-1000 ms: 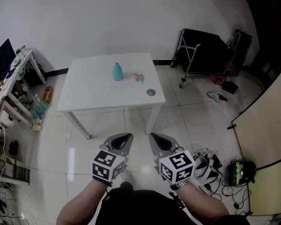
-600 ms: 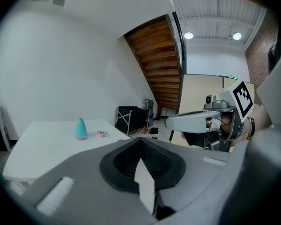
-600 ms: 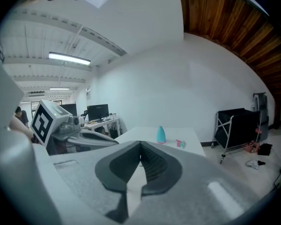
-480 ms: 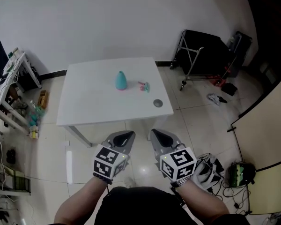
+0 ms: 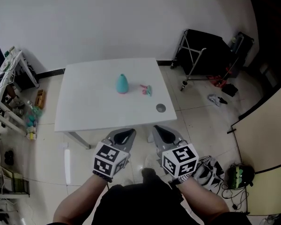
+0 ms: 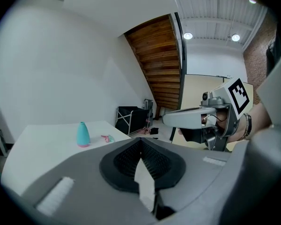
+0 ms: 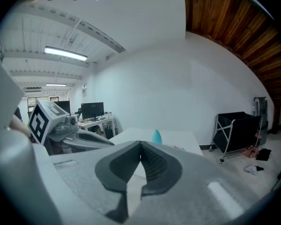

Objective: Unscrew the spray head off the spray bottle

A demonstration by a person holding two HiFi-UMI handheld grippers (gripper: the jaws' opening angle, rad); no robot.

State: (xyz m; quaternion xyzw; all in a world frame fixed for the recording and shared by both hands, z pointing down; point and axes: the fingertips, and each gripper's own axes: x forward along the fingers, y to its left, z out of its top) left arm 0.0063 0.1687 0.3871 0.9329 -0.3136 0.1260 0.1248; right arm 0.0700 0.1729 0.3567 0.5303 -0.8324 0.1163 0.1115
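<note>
Teal spray bottle (image 5: 122,84) stands upright mid-table, out of reach.
A pink-and-teal piece (image 5: 146,89), likely its spray head, lies just beside it on the white table (image 5: 93,111). The left gripper (image 5: 124,134) and right gripper (image 5: 162,133) hang closed and empty off the near edge, with nothing near enough to grasp.

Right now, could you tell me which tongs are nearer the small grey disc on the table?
Right. The right tongs hang just off the table, almost in line with the disc; the left tongs are farther left, opposite the bottle.
</note>
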